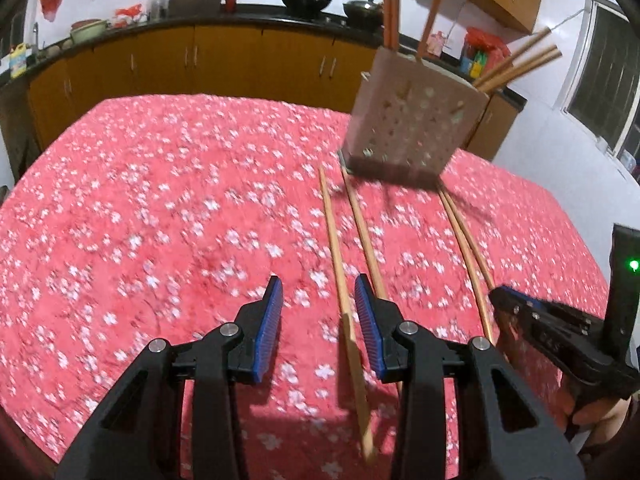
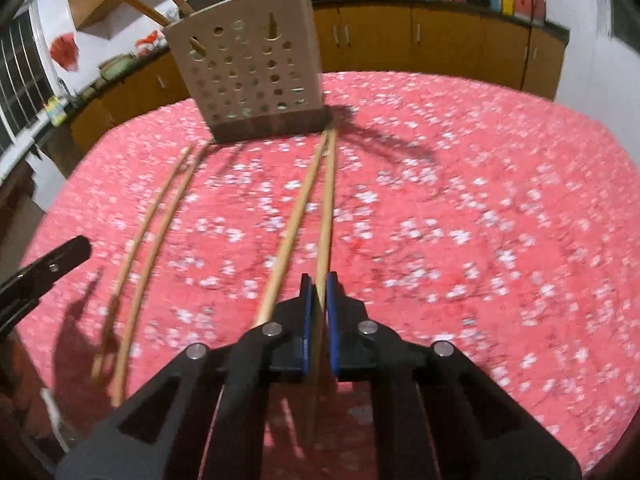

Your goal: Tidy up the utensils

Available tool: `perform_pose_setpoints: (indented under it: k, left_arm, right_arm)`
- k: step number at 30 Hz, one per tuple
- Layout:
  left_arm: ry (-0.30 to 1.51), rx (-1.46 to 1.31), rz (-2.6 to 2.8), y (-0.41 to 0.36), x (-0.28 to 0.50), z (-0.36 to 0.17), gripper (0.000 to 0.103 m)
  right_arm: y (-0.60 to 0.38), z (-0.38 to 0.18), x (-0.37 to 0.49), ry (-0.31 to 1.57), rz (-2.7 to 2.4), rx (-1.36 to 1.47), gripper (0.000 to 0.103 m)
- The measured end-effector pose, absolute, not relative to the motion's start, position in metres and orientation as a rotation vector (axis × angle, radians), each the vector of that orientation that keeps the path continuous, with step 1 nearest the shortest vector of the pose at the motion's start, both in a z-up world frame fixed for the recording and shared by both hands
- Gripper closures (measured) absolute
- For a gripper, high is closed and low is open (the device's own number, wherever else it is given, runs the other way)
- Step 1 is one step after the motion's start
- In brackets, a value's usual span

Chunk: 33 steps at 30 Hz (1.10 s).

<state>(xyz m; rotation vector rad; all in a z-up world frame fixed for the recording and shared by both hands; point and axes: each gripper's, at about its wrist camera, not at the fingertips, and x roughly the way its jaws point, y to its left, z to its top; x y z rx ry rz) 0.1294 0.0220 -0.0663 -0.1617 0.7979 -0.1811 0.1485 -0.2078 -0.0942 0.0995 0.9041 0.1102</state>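
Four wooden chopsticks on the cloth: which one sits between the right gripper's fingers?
The rightmost wooden chopstick, clamped between the right gripper fingers; the other three lie free.

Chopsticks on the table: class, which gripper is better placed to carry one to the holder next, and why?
Right. The right gripper is shut on a chopstick, pointing toward the holder. The left gripper is open, with another chopstick between its pads, ungripped.

A wok (image 1: 306,1) and lidded pot (image 1: 363,9) sit on the dark counter (image 1: 208,20).
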Motion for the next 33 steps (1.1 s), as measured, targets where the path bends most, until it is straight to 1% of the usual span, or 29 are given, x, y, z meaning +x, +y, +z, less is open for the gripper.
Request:
perform_pose_setpoints:
  k: [7, 9, 11, 14, 17, 25, 33]
  left_arm:
    - [0.843, -0.105, -0.219, -0.001, 0.125, -0.081, 0.074]
    - [0.867, -0.076, -0.220, -0.008, 0.127, -0.086, 0.078]
    - [0.892, -0.039, -0.205, -0.014, 0.129, -0.092, 0.088]
    - [0.890, 0.002, -0.173, -0.017, 0.131, -0.093, 0.094]
    - [0.895, 0.003, -0.143, -0.009, 0.140, -0.092, 0.095]
    - [0.895, -0.031, -0.055, 0.028, 0.179, -0.093, 0.095]
    - [0.867, -0.034, -0.050, 0.037, 0.186, -0.095, 0.095]
  right_arm:
    - [-0.242, -0.095, 0.153, 0.901, 0.015, 0.181, 0.095]
    - [-0.243, -0.096, 0.154, 0.899, 0.016, 0.177, 0.095]
    - [-0.242, -0.097, 0.153, 0.895, 0.014, 0.167, 0.095]
    - [-0.241, -0.097, 0.153, 0.896, 0.018, 0.165, 0.095]
    - [-0.242, -0.095, 0.152, 0.905, 0.033, 0.175, 0.093]
    - [-0.243, -0.096, 0.164, 0.909, 0.024, 0.138, 0.095]
    - [-0.256, -0.100, 0.194, 0.876, -0.030, 0.125, 0.095]
